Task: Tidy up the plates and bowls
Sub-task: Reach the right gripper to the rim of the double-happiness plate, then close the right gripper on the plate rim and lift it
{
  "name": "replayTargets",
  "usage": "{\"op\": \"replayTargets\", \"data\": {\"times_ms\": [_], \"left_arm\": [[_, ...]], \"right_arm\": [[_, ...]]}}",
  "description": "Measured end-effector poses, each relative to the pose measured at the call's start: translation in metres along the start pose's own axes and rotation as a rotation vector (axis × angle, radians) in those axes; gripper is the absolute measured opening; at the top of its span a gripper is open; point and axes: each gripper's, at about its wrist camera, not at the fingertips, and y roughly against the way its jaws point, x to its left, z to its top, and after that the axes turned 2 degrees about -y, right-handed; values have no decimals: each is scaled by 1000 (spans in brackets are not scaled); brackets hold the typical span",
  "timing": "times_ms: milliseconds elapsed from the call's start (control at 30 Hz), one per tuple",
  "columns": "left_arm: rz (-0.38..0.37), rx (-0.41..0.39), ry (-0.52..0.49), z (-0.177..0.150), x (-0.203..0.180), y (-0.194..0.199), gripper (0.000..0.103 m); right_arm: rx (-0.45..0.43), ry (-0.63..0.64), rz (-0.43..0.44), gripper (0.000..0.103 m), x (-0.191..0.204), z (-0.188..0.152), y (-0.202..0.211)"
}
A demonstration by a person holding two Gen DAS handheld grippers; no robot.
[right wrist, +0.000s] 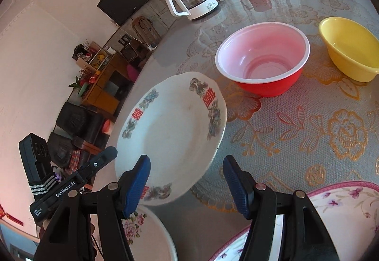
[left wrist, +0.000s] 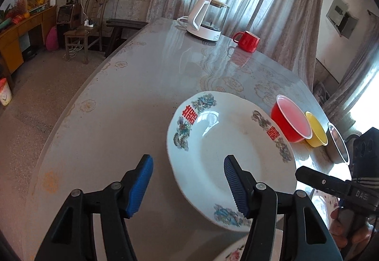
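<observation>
Ceramic plate (left wrist: 227,142): rigid, glossy, breakable; take rim at 6 o'clock. Left gripper (left wrist: 188,186) and right gripper (right wrist: 187,186): jaws apart, empty.

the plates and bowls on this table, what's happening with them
A person holds a gripper in each hand over a table with dishes on it. The left gripper and right gripper are both open and hold nothing; a white plate with red characters lies in front of both. Behind it stand a red bowl and a yellow bowl, apart. Two flowered plates lie at the near edge. Nothing is stacked yet.
</observation>
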Motion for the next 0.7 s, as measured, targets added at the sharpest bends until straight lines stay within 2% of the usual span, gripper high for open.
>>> {"op": "replayTargets", "data": {"times_ms": [200,267,300,367,400,533,700], "left_arm": [[-26,20,16,22,9,-25,62],[-35,41,12,29,10,-36,59],[-51,59,8,30,10,-42,56],[-60,76,10,33,9,-52,48],[-71,82,6,35,7,-56,39],[-42,82,-18,36,2,-59,37],[-96,103,2,25,5,-48,35]], "right_arm": [[20,-17,7,65,-5,11,-19],[20,-11,13,62,-4,14,-23],[24,-7,16,59,-3,15,-25],[29,-1,6,59,0,17,-30],[31,3,1,57,1,17,-32],[59,7,-16,44,-1,19,-45],[49,10,-26,44,-2,20,-46]]}}
